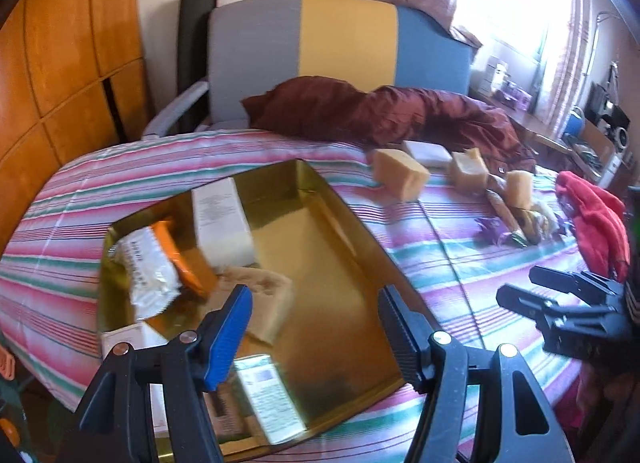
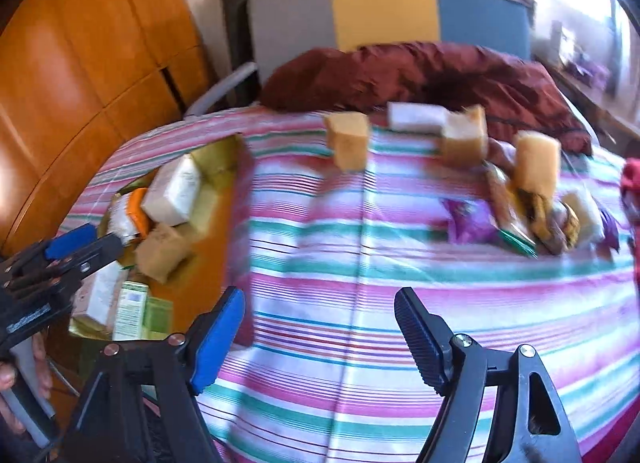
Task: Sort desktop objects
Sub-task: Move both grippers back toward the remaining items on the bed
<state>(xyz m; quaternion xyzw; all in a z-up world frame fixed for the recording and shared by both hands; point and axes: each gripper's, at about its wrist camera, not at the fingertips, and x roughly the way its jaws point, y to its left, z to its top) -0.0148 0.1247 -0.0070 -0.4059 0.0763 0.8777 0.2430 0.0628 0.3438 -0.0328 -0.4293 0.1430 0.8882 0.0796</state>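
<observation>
Left tool (image 1: 316, 323) hovers over the gold tray (image 1: 340, 199), jaws wide apart and empty, a tan sponge (image 1: 264, 299) just beyond its blue pad among the boxes. Right tool (image 2: 320, 335) hangs over the striped bed (image 2: 340, 263), jaws spread wide, nothing between them; 3 more sponges (image 2: 348, 139) lie well ahead, the tray off to its left.
</observation>
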